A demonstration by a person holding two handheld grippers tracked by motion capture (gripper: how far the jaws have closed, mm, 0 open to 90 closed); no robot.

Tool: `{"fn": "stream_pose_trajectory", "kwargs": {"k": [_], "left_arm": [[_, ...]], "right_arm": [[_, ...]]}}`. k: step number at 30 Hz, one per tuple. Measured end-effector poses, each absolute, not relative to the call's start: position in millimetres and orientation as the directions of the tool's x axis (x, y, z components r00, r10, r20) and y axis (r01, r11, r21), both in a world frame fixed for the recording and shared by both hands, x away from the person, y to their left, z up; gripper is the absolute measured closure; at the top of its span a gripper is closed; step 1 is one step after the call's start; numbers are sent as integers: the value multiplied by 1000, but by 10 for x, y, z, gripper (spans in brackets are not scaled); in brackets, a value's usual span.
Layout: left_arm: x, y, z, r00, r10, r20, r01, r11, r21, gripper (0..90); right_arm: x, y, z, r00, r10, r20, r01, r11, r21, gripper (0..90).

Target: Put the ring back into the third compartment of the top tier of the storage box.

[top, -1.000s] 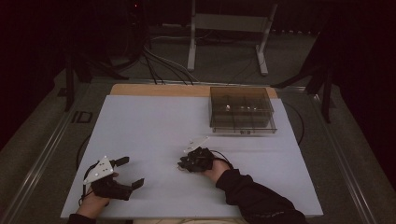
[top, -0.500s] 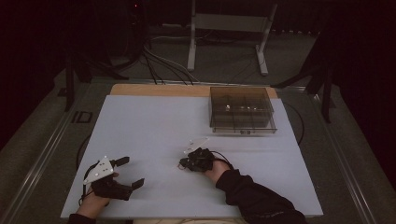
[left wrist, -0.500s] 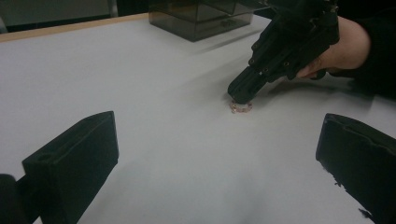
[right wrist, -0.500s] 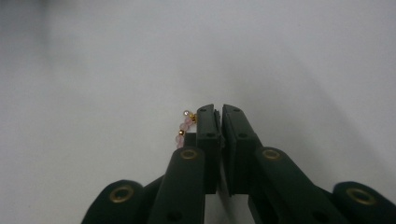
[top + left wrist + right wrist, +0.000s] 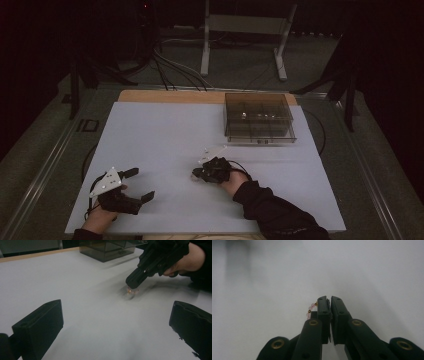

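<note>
Right gripper (image 5: 330,300) has just been closing, and its jaws now stand nearly together, clamped on a small bead bracelet (image 5: 311,308) that lies on the white table (image 5: 160,135) in front of me, near the table's middle. In the right gripper view, a short run of pink and gold beads curves out from the left jaw's side; the rest is hidden behind the jaws. My left gripper (image 5: 142,185) rests at the near left with its jaws spread wide and nothing between them.

I judge the bracelet light, limp and slippery, with beads likely to roll under the pads. Grip across the strand, not on a single bead. Being a loose loop, it has no fixed long axis, and I cannot tell its heading. A dark clear box (image 5: 257,117) stands well apart at the far right.
</note>
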State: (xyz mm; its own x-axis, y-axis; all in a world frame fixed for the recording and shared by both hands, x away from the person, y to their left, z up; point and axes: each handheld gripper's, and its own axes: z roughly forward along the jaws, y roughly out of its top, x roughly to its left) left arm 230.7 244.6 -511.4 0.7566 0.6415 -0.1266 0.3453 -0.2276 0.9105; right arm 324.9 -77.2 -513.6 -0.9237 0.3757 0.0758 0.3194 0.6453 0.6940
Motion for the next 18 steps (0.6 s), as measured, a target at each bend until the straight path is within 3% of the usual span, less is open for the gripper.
{"fn": "stream_pose_trajectory", "kwargs": {"k": [18], "left_arm": [[2315,2438,-5116,758,641,-124,345,-232,910,0]], "right_arm": [[3267,-1060,-4764,-913,402,68,318,596,738,868]]}}
